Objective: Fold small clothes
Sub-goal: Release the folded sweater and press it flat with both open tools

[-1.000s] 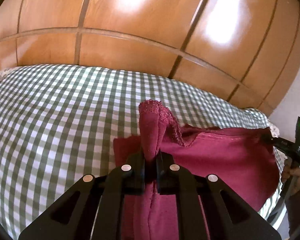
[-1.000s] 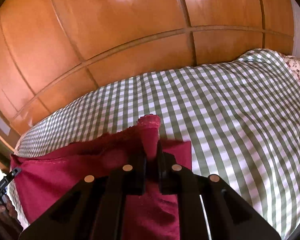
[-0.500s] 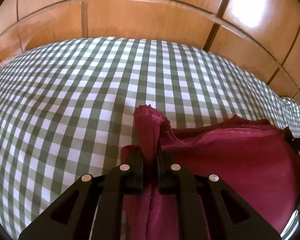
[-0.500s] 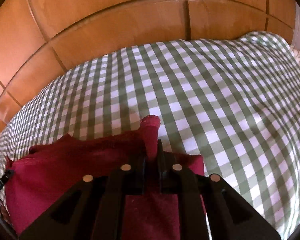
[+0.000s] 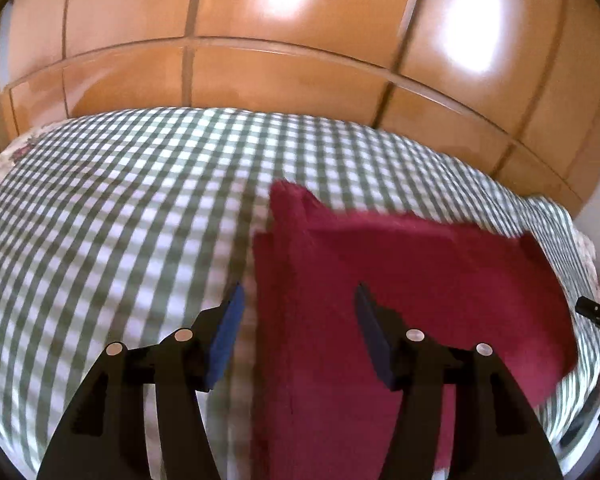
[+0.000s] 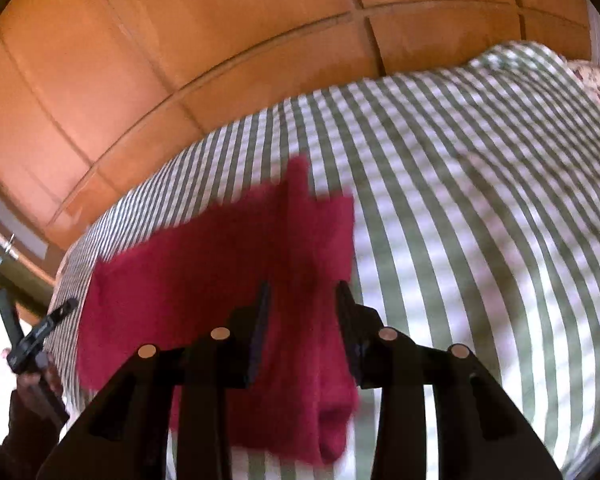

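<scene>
Dark red knitted fabric garment (image 5: 420, 280): soft, light, limp; grasp at corners. Left gripper (image 5: 298, 330), right gripper (image 6: 302, 326): jaws just opened, released.

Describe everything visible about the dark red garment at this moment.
The dark red garment is a soft, slightly fuzzy cloth, blurred by motion. It lies folded on the green-and-white checked bedspread, one corner poking up at its far edge. The left gripper and right gripper have just been opening; cloth lies between their fingers, but the pads no longer pinch it.
</scene>
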The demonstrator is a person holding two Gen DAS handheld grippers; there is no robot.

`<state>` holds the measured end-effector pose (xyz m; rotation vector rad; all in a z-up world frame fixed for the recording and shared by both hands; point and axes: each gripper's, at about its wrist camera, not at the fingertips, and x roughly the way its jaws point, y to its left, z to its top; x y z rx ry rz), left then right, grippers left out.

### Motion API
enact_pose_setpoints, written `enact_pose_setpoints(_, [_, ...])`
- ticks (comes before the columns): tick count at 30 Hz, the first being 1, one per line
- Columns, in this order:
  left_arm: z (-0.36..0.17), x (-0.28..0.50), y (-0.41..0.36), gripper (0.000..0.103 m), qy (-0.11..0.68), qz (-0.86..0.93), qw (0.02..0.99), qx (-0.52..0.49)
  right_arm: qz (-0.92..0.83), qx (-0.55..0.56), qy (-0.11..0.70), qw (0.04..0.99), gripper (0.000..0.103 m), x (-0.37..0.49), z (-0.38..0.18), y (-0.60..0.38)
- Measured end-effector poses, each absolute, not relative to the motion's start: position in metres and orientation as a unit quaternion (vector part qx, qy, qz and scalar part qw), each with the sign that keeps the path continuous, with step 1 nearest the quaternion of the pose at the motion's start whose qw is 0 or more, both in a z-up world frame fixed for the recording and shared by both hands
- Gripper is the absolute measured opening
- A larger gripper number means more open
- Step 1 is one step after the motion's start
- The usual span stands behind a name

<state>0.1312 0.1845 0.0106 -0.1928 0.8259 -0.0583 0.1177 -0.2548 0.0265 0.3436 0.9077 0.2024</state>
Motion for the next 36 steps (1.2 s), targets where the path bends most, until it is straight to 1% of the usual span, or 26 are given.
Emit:
enact_pose_setpoints(3, [0.001, 0.112, 0.177, 0.056, 0.412, -0.043, 0.905, -0.091, 0.108, 0.166, 0.457, 0.867, 0.039, 0.090, 0.010, -0.253])
enact_pose_setpoints(5, [-0.010, 0.109, 0.174, 0.056, 0.425, -0.042, 0.900, -0.085, 0.108, 0.169, 0.471, 0.859, 0.038, 0.079, -0.004, -0.250])
enact_pose_setpoints(6, [-0.016, 0.109, 0.175, 0.056, 0.433, -0.038, 0.897, -0.087, 0.105, 0.166, 0.475, 0.858, 0.034, 0.076, -0.008, -0.248])
enact_pose_setpoints(7, [-0.020, 0.109, 0.175, 0.056, 0.441, -0.036, 0.893, -0.089, 0.093, 0.153, 0.480, 0.859, 0.014, 0.075, -0.010, -0.245])
enact_pose_setpoints(8, [-0.025, 0.109, 0.176, 0.056, 0.450, -0.032, 0.888, -0.088, 0.089, 0.146, 0.481, 0.860, 0.011, 0.076, -0.010, -0.244])
enact_pose_setpoints(9, [-0.029, 0.109, 0.178, 0.057, 0.456, -0.025, 0.885, -0.091, 0.087, 0.142, 0.476, 0.863, 0.009, 0.074, -0.006, -0.243])
enact_pose_setpoints(10, [-0.031, 0.107, 0.181, 0.060, 0.457, -0.023, 0.884, -0.098, 0.082, 0.129, 0.468, 0.870, 0.009, 0.074, 0.000, -0.242])
enact_pose_setpoints(12, [-0.030, 0.105, 0.183, 0.060, 0.455, -0.017, 0.886, -0.091, 0.071, 0.114, 0.457, 0.879, 0.008, 0.071, 0.007, -0.245])
enact_pose_setpoints(16, [-0.032, 0.098, 0.192, 0.064, 0.457, -0.013, 0.885, -0.093, 0.048, 0.115, 0.484, 0.866, 0.008, 0.075, -0.020, -0.251])
enact_pose_setpoints(17, [-0.031, 0.096, 0.195, 0.064, 0.457, -0.014, 0.884, -0.096, 0.047, 0.118, 0.478, 0.869, 0.008, 0.073, -0.022, -0.250])
enact_pose_setpoints(18, [-0.027, 0.090, 0.198, 0.064, 0.454, -0.015, 0.885, -0.098, 0.047, 0.125, 0.475, 0.870, 0.009, 0.071, -0.020, -0.250])
enact_pose_setpoints(20, [-0.022, 0.084, 0.201, 0.064, 0.449, -0.020, 0.888, -0.099, 0.041, 0.131, 0.473, 0.871, 0.015, 0.066, -0.017, -0.252])
enact_pose_setpoints(21, [-0.019, 0.077, 0.204, 0.064, 0.447, -0.028, 0.888, -0.102, 0.035, 0.123, 0.472, 0.872, 0.024, 0.064, -0.016, -0.251])
enact_pose_setpoints(22, [-0.016, 0.072, 0.207, 0.064, 0.445, -0.037, 0.889, -0.106, 0.028, 0.114, 0.470, 0.875, 0.036, 0.061, -0.012, -0.253])
enact_pose_setpoints(23, [-0.014, 0.065, 0.210, 0.064, 0.444, -0.046, 0.888, -0.109, 0.021, 0.109, 0.465, 0.878, 0.040, 0.058, -0.007, -0.252])
enact_pose_setpoints(27, [-0.015, 0.044, 0.217, 0.064, 0.451, -0.087, 0.879, -0.131, 0.016, 0.097, 0.426, 0.899, 0.042, 0.050, 0.018, -0.243])
enact_pose_setpoints(29, [-0.017, 0.035, 0.218, 0.064, 0.452, -0.104, 0.875, -0.140, 0.036, 0.099, 0.409, 0.906, 0.049, 0.055, 0.030, -0.230])
enact_pose_setpoints(30, [-0.018, 0.033, 0.217, 0.064, 0.452, -0.112, 0.873, -0.143, 0.042, 0.096, 0.405, 0.908, 0.056, 0.058, 0.033, -0.224])
enact_pose_setpoints(31, [-0.019, 0.032, 0.216, 0.064, 0.452, -0.118, 0.872, -0.146, 0.055, 0.086, 0.400, 0.911, 0.059, 0.064, 0.036, -0.211])
enact_pose_setpoints(34, [-0.019, 0.033, 0.210, 0.064, 0.453, -0.137, 0.864, -0.170, 0.071, 0.069, 0.404, 0.909, 0.062, 0.085, 0.031, -0.183])
enact_pose_setpoints(35, [-0.019, 0.035, 0.207, 0.062, 0.452, -0.137, 0.865, -0.167, 0.074, 0.068, 0.406, 0.908, 0.062, 0.089, 0.029, -0.177])
enact_pose_setpoints(36, [-0.019, 0.037, 0.205, 0.058, 0.452, -0.135, 0.867, -0.163, 0.076, 0.069, 0.409, 0.907, 0.062, 0.095, 0.025, -0.171])
